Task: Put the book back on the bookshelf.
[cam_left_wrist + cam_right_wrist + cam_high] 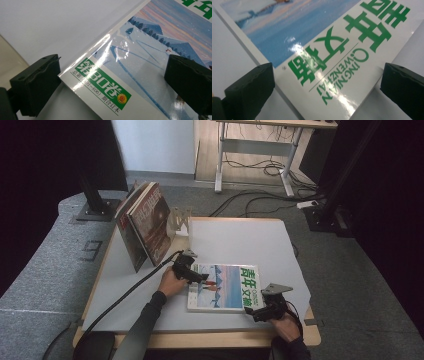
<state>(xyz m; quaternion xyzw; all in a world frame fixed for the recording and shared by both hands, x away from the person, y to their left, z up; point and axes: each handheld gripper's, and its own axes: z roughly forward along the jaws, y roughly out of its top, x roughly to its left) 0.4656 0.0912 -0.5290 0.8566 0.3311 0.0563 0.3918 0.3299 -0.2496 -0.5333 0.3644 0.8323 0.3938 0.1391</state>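
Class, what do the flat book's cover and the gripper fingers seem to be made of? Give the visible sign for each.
Book: probably glossy coated paper or card, since light glares off its printed cover.
Fingers: likely matte black plastic or rubber, dull with no shine and a moulded, wavy surface.

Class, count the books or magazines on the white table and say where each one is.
3 that I can tell: one magazine lies flat between the two grippers; a dark-covered book stands upright at the far left, another leaning behind it. More may be hidden there.
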